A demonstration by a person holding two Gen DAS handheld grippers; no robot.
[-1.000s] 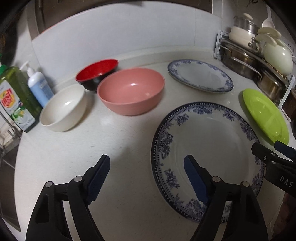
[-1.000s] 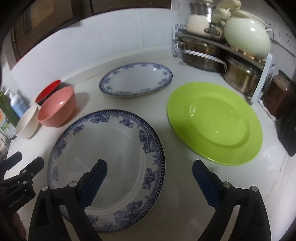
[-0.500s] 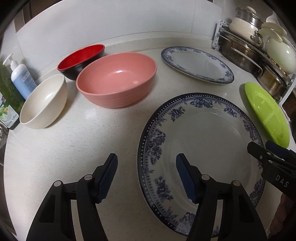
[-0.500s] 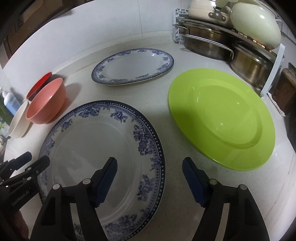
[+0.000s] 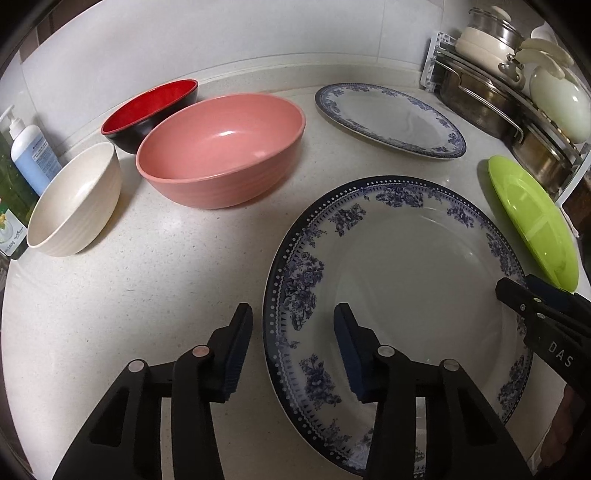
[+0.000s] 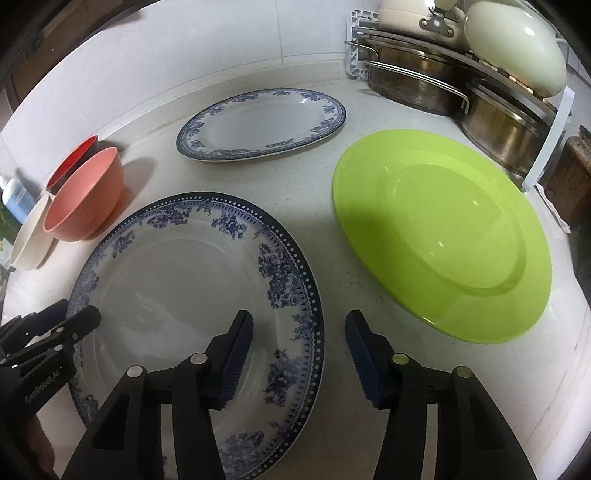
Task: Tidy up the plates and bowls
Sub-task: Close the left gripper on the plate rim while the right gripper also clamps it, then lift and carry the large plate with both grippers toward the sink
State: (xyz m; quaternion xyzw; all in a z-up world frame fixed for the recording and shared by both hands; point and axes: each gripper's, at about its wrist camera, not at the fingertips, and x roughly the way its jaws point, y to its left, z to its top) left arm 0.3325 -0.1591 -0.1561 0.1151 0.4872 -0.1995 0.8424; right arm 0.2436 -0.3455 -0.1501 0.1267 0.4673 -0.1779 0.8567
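Observation:
A large blue-and-white plate point(image 5: 413, 280) point(image 6: 177, 295) lies flat on the white counter point(image 5: 147, 280). My left gripper point(image 5: 293, 332) is open, its fingers straddling the plate's left rim just above it. My right gripper point(image 6: 299, 336) is open, straddling the plate's right rim. A smaller blue-and-white plate point(image 5: 388, 118) point(image 6: 262, 123) lies at the back. A green plate point(image 5: 532, 218) point(image 6: 443, 229) lies to the right. A pink bowl point(image 5: 221, 147) point(image 6: 85, 195), a red-and-black bowl point(image 5: 147, 107) point(image 6: 72, 162) and a cream bowl point(image 5: 74, 206) point(image 6: 29, 236) stand at the left.
A rack of steel pots and pale lids point(image 5: 517, 99) point(image 6: 461, 66) stands at the back right. Soap bottles point(image 5: 27, 155) stand at the far left edge. A tiled wall point(image 5: 221, 33) closes off the back.
Both grippers have come lower and closer to the large plate. Their jaws have narrowed a little around its opposite rims. The dishes have not moved.

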